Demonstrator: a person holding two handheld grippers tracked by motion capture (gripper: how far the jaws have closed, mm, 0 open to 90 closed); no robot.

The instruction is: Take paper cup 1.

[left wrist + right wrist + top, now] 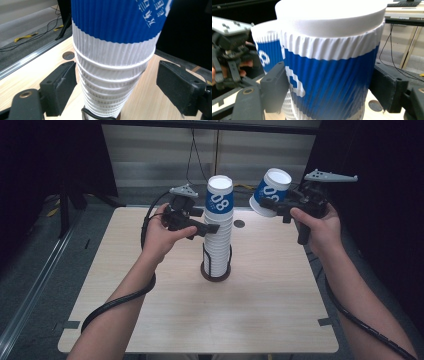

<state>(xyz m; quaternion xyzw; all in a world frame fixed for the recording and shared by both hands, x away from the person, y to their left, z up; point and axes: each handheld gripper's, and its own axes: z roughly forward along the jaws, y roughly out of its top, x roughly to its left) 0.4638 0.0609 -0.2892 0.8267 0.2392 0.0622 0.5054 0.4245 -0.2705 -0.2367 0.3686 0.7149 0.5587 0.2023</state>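
- A tall stack of upside-down ribbed white-and-blue paper cups (218,227) stands in a dark wire holder (216,270) mid-tabletop (150,315).
- The left hand-held gripper (212,228) straddles the stack's white rims; whether its part-open jaws touch it is unclear.
- The right hand-held gripper (262,205) clamps a single tilted blue-and-white paper cup (270,191), raised just right of the stack's top.

A light wood-grain tabletop (260,310) stands on a grey floor (30,265), with a metal rail (37,285) running along its left side. Beyond the far edge a pale wall (160,155) is flanked by dark panels (370,195), and black cables (192,155) hang down it. Yellow tape (25,37) lies on the floor.
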